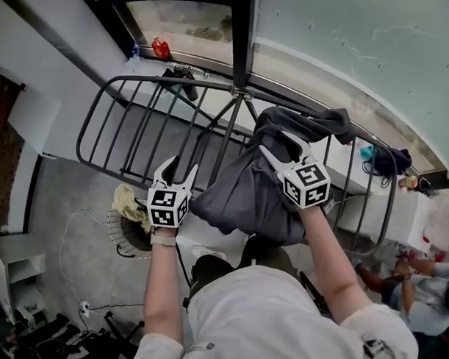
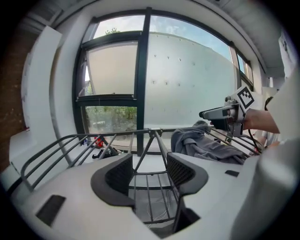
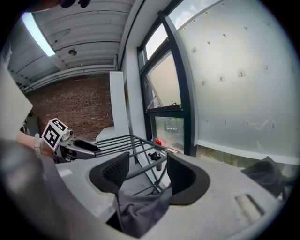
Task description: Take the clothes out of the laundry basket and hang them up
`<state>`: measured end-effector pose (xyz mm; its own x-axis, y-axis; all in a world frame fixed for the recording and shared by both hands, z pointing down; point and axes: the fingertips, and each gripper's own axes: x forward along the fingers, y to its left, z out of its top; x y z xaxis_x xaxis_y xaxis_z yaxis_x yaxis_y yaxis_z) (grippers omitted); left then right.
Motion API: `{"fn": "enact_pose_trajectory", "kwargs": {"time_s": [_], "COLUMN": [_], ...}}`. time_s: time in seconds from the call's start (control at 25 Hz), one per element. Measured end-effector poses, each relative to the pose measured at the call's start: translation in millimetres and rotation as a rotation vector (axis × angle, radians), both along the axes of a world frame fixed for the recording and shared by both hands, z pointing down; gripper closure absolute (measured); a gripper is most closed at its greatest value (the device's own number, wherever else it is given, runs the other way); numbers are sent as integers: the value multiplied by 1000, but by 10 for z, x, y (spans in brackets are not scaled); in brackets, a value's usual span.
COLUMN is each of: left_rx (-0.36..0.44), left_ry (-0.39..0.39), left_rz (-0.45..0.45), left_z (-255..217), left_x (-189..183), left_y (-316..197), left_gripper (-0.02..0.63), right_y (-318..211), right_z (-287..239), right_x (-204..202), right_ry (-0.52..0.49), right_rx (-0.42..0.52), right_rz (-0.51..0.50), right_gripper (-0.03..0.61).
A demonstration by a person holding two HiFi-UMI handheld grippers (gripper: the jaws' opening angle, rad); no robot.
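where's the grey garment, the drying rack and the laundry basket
grey garment (image 1: 242,198): head view, middle of the cloth draped over the rack
drying rack (image 1: 140,78): head view, far rim bar, left part
laundry basket (image 1: 118,239): head view, its ribbed side wall

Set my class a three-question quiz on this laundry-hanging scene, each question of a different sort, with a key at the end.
1. True or false: the grey garment is draped over the drying rack.
2. What is between the jaws of the left tongs? A: a sock. B: nothing. C: a hanger.
3. Fill in the gap: grey cloth shows low between the open jaws of the ___ tongs.

Key: 1 true. 2 B. 3 right, that is the right tongs, whose jaws stand apart over the cloth without pressing on it.
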<state>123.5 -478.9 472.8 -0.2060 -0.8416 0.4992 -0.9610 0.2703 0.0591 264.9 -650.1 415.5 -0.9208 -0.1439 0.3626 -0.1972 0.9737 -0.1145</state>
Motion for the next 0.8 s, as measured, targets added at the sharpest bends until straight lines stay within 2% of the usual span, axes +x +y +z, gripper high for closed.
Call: {"fn": "enact_pose_trajectory", "kwargs": {"time_s": [0.2, 0.36, 0.64, 0.8], "left_rx": [60, 60, 114, 130], "left_ry": [-2, 4, 57, 65], "left_rz": [-126, -230, -492, -621], "left_z": [-147, -84, 19, 67], "left_x": [-256, -453, -818, -930], "left_y": [1078, 2031, 3732, 4549], "left_gripper": [406, 408, 423, 423], "right_y": [959, 1821, 3432, 4172], "right_z": [-76, -41, 1, 143], "right_x": [-568, -1008, -1754, -2103], "right_ry": [-16, -19, -31, 4], "right_rx": [-9, -39, -45, -47], "right_rz": [-131, -240, -472, -594], "right_gripper": [331, 331, 331, 331]}}
